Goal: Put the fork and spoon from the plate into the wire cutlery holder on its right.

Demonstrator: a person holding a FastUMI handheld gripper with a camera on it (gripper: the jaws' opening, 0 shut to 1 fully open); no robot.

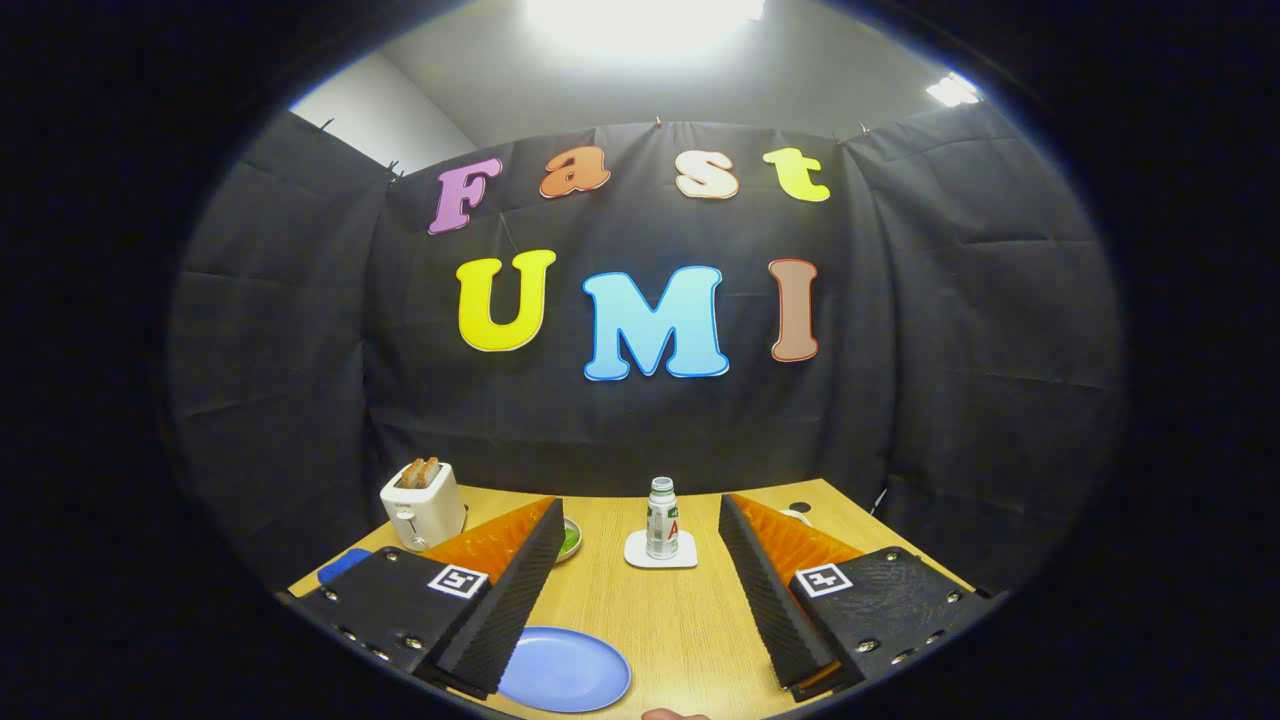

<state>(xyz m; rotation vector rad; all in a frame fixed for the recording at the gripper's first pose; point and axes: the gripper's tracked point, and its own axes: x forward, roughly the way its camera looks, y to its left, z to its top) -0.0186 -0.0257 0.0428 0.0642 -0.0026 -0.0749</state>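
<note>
Gripper (640, 590): fingers spread wide, nothing between them but bare tabletop; holding nothing.
Plate (565, 668): blue, round, flat on the table just inside the left finger; its left rim is hidden under that finger. Surface looks bare; no cutlery can be made out on it.
Table (680, 620): light wood; open strip runs straight ahead between the fingers to the bottle.
Bottle (661, 517): small, white cap, upright on a white square coaster (661, 552), beyond the fingertips, near the table's far edge.
Toaster (422, 504): white, two slices standing in its slots, at the far left corner, beyond the left finger.
Green item (570, 540): small dish or bowl, mostly hidden behind the left fingertip; cannot tell more.
Blue object (343, 565): at the table's left edge, partly hidden.
Far right: something white peeks past the right finger; cannot identify.
Near edge: a fingertip (672, 714) shows.
</note>
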